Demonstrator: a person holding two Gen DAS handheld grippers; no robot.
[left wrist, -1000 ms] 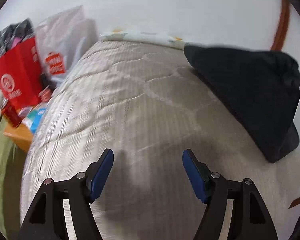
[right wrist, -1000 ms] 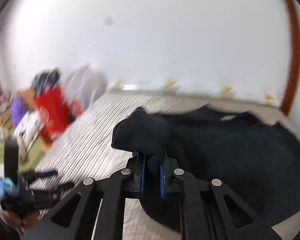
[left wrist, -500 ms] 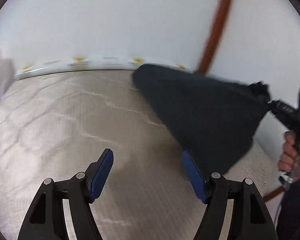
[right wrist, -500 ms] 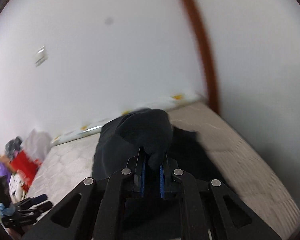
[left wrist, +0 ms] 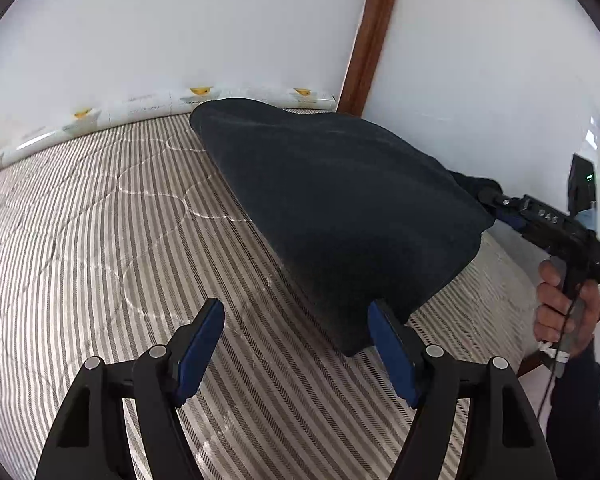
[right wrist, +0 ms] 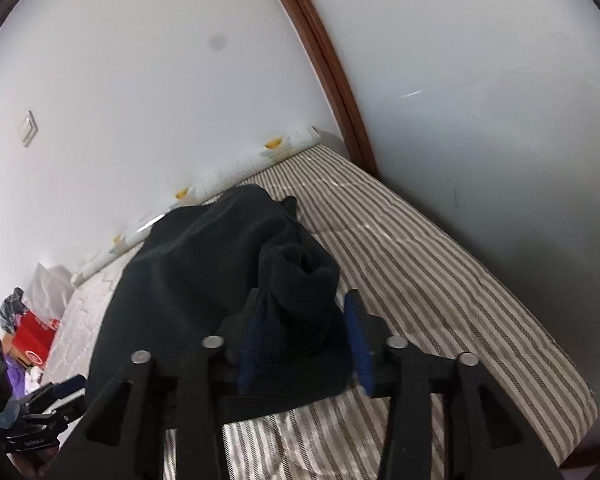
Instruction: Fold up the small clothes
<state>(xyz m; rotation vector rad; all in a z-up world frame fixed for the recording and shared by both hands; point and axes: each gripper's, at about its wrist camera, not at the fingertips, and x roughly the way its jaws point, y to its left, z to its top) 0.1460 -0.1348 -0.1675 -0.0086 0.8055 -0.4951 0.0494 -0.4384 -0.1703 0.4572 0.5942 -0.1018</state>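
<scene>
Dark garment (left wrist: 340,208) drapes across the striped mattress (left wrist: 100,220); your right gripper (right wrist: 304,344) has just been opening to release its bunched end, left gripper (left wrist: 296,344) gaping, empty.

Dark navy, near-black garment (left wrist: 340,208) lying plain, no pattern. Mattress (left wrist: 100,220) showing grey-and-cream stripes with pale quilted lines. Gripper pads (left wrist: 200,344) showing blue on black frames. Rolled sheet (left wrist: 140,102) showing white with yellow spots. Wall trim (left wrist: 372,36) showing reddish brown. Bag (right wrist: 32,340) showing red.
</scene>
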